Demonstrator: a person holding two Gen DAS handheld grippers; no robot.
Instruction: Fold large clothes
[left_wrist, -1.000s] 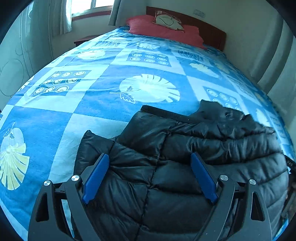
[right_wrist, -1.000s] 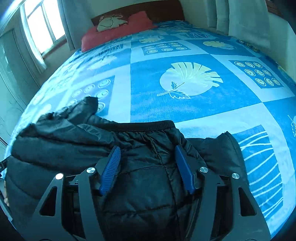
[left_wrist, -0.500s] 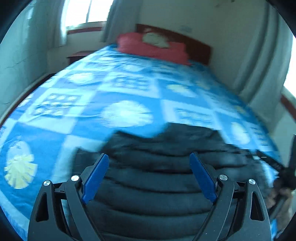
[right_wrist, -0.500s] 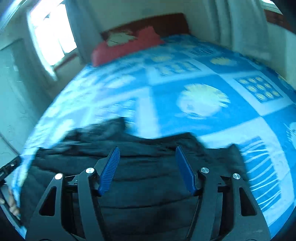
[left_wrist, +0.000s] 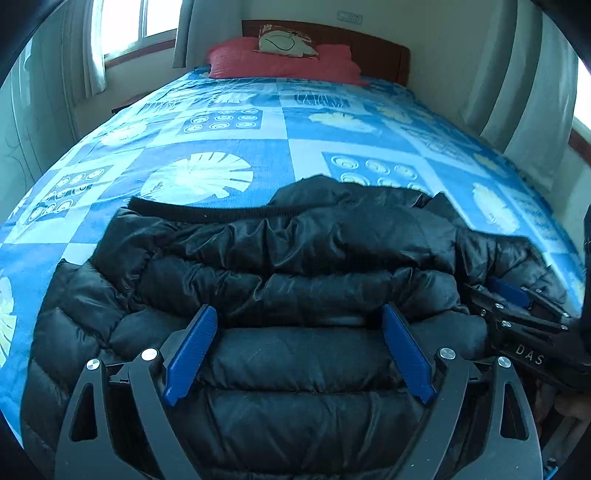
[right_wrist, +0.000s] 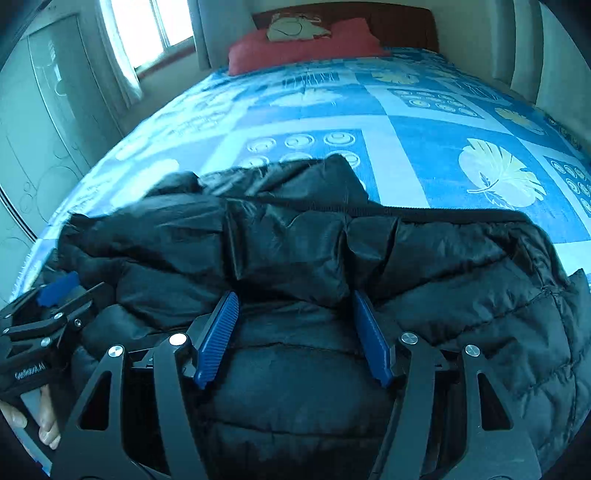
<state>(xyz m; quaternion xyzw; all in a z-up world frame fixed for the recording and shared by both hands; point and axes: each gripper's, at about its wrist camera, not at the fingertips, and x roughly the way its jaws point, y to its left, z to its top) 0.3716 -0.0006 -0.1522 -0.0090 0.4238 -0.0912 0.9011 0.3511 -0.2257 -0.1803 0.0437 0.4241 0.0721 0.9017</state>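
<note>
Now folded black jacket (left_wrist: 295, 280) on bed (left_wrist: 229, 147), near foot edge. Left gripper (left_wrist: 295, 350) spread wide over jacket, right gripper (right_wrist: 293, 332) also spread, gripping nothing.

Bedroom: bed (left_wrist: 258, 122), pillows (left_wrist: 280, 62), curtains (left_wrist: 517, 92)

Black quilted puffer jacket (left_wrist: 303, 288) lies folded and bunched on my side of the bed, shiny padded bands running crosswise, ribbed knit hem (left_wrist: 207, 212) along its far edge, rumpled.
</note>
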